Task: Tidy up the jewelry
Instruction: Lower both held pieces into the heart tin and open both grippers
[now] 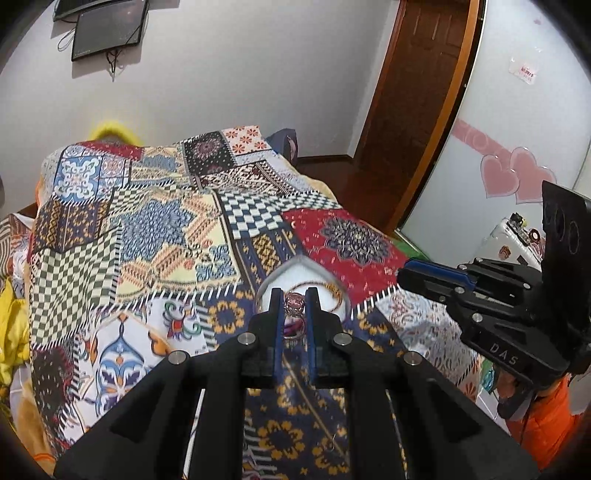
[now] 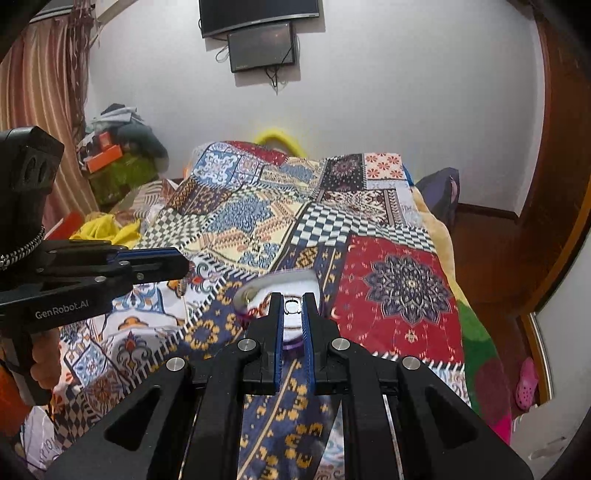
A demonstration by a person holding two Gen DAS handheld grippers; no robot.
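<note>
My left gripper (image 1: 294, 295) is shut on a ring (image 1: 294, 314) with a pink-red stone, held just above a clear heart-shaped jewelry box base (image 1: 341, 295) with a white lining and a gold chain (image 1: 332, 286) in it. My right gripper (image 2: 293, 300) is shut on the box's clear heart-shaped lid (image 2: 258, 291), lifted and tilted over the bedspread. The right gripper also shows in the left wrist view (image 1: 417, 275), to the right of the box. The left gripper also shows in the right wrist view (image 2: 173, 262), at the left.
A patchwork bedspread (image 1: 166, 229) covers the bed. Yellow cloth (image 2: 107, 227) and clutter (image 2: 118, 147) lie at the left. A wooden door (image 1: 417, 92) and a wardrobe with pink hearts (image 1: 517, 177) stand at the right. Screens (image 2: 258, 33) hang on the far wall.
</note>
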